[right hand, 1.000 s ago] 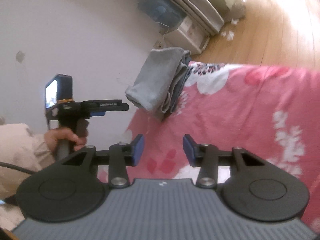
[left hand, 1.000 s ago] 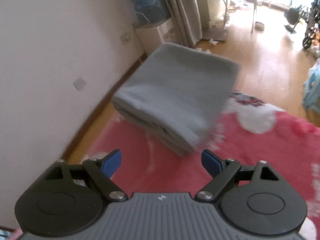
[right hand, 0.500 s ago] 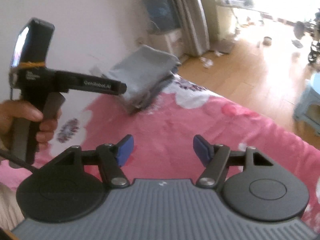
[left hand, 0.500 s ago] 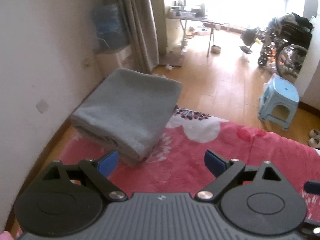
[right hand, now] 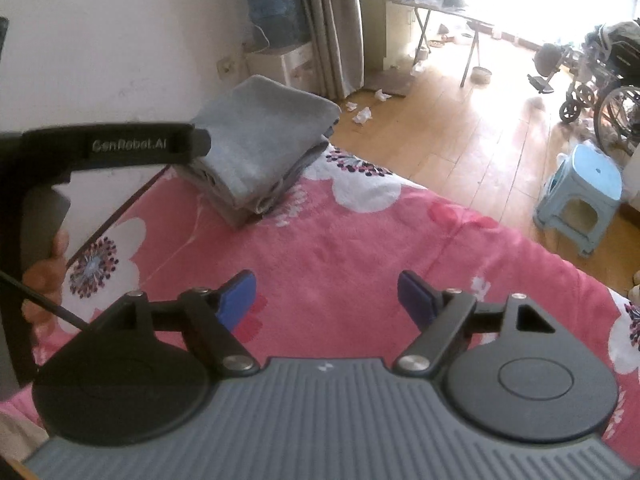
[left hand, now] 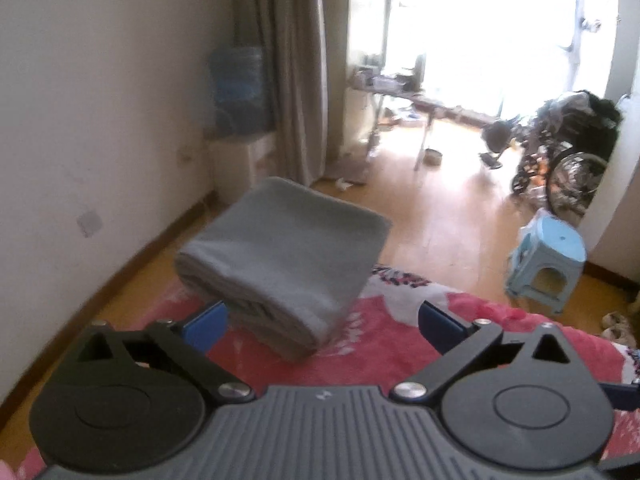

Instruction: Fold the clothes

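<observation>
Your grey fleece garment (right hand: 260, 148) looks fully folded, a thick stack at the far corner of the pink floral bedspread (right hand: 360, 248). Left gripper (left hand: 322, 322) & right gripper (right hand: 326, 300) both empty, jaws opening wide. No other clothes visible; probably done.

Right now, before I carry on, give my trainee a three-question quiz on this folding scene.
1. True or false: the folded grey garment lies on the pink floral bedspread near its corner by the wall.
2. Which is clamped on cloth? A) left gripper B) right gripper C) neither
3. Fill in: the light blue item on the wooden floor beside the bed is a ____.

Key: 1 true; 2 C, both sets of jaws are opening with nothing between them; 3 stool.
</observation>
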`<state>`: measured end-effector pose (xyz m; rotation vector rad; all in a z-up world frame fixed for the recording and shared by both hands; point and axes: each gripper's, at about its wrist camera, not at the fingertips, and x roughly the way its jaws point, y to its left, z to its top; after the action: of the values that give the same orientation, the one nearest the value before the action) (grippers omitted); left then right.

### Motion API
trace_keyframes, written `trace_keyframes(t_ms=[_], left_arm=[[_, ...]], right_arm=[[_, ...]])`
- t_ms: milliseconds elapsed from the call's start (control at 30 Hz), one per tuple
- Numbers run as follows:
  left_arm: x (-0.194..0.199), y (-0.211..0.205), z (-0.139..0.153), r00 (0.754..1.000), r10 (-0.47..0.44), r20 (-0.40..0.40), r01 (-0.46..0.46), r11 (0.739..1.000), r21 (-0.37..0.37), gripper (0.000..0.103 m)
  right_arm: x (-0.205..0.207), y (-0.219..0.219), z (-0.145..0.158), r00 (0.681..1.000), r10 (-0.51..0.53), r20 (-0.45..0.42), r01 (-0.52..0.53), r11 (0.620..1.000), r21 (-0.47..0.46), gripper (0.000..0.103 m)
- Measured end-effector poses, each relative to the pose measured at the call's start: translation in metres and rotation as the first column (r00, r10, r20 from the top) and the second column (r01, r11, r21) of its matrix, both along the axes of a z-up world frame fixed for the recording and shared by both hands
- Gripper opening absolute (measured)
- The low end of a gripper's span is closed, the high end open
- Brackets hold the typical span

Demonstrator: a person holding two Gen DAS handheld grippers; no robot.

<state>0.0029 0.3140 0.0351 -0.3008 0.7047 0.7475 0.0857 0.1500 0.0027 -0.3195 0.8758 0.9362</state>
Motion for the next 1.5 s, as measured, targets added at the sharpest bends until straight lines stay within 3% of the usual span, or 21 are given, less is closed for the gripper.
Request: trace_keyframes(t_ms=[133,267,433,633,967,1500], left_arm=[[-0.005,0.002,0.016,0.998,0.058,-0.004,-0.058,0.998,-0.031,0.102],[-0.001,0.006,0.024,0.994,0.082,-0.079,-0.083,0.996,-0.014,0.102],[0.006,0.008,0.016,0.981,0.080,-0.175,-0.084,0.996,-0.017,0.102],[0.008,0.009,0.004,0.965,0.068,-0.253,-0.077,0.997,-0.028,0.102],[-0.014,0.002,-0.005,0.963,0.062,-0.262,-0.079,0.995,-0.054,0.102],[-0.042,0.012,-0.005,0.970,0.070,-0.234,-0.089,0.993,-0.071,0.097]], right_arm=[[-0.002,0.009,0.011,1.000,-0.015,0.016,0.015,1.000,0.003,0.079],[-0.001,0.019,0.022,0.999,-0.023,0.036,0.024,1.000,-0.009,0.081],[-0.002,0.026,0.026,0.997,-0.055,0.047,0.055,0.998,0.002,0.087],[-0.001,0.031,0.020,0.994,-0.110,0.023,0.111,0.992,-0.056,0.087],[-0.018,0.024,0.004,0.975,-0.219,0.041,0.223,0.963,-0.151,0.088],[-0.049,0.046,0.007,0.977,-0.168,0.129,0.191,0.964,-0.187,0.089]])
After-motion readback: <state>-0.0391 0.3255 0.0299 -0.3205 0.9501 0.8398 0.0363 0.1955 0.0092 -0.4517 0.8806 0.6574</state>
